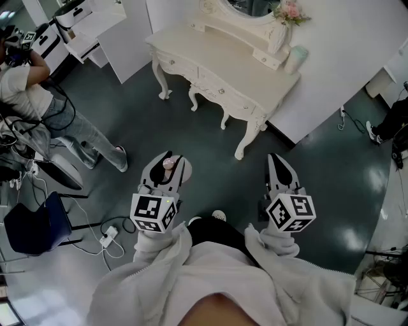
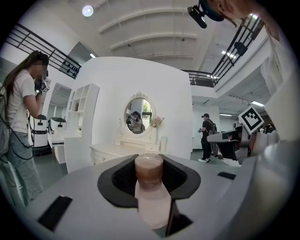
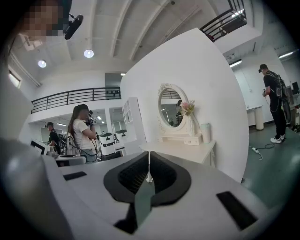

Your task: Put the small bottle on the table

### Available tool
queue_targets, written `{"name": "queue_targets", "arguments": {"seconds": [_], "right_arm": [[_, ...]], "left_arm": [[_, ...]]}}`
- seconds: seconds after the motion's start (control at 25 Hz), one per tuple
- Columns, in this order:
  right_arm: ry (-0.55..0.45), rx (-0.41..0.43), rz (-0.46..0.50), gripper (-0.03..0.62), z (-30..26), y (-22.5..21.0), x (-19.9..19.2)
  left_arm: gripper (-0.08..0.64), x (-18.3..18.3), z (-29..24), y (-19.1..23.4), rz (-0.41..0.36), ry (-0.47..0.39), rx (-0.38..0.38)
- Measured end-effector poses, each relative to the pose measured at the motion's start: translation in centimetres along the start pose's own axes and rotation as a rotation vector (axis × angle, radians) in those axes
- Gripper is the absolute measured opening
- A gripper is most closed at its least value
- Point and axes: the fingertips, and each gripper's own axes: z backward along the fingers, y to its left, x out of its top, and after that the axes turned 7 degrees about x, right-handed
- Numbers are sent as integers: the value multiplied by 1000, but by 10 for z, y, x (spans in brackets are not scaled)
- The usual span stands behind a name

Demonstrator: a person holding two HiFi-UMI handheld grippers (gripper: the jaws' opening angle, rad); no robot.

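A small pale pink bottle (image 1: 168, 163) with a brownish cap (image 2: 149, 169) stands upright between the jaws of my left gripper (image 1: 169, 159), which is shut on it over the dark floor. My right gripper (image 1: 278, 160) hangs beside it, shut, with nothing between its jaws (image 3: 149, 177). The white dressing table (image 1: 210, 60) with an oval mirror (image 2: 139, 115) stands ahead of both grippers, some way off. In the left gripper view the table (image 2: 117, 151) shows beyond the bottle; in the right gripper view the table (image 3: 187, 151) lies ahead and slightly right.
A mint cylinder (image 1: 296, 58) and pink flowers (image 1: 290, 11) sit at the table's right end. A person in a white T-shirt (image 1: 25, 83) stands at the left near a dark chair (image 1: 35, 223) and floor cables (image 1: 108, 237). White shelving (image 1: 95, 25) stands at the back left.
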Motion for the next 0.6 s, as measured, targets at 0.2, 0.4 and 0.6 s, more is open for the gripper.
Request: {"name": "queue_targets", "arguments": {"seconds": [0.2,0.4,0.6], "right_arm": [[-5,2,-11,38,1,0,-1],[-11,-20,-21,38,5,0,-2],[-11,-31,-21,38,8,6,-7]], "left_arm": [[133,-3,0,0,3,2,-1],[133,-2,3,-3,1,-4,-11],[133,-6,10,5,5,-6,-6]]}}
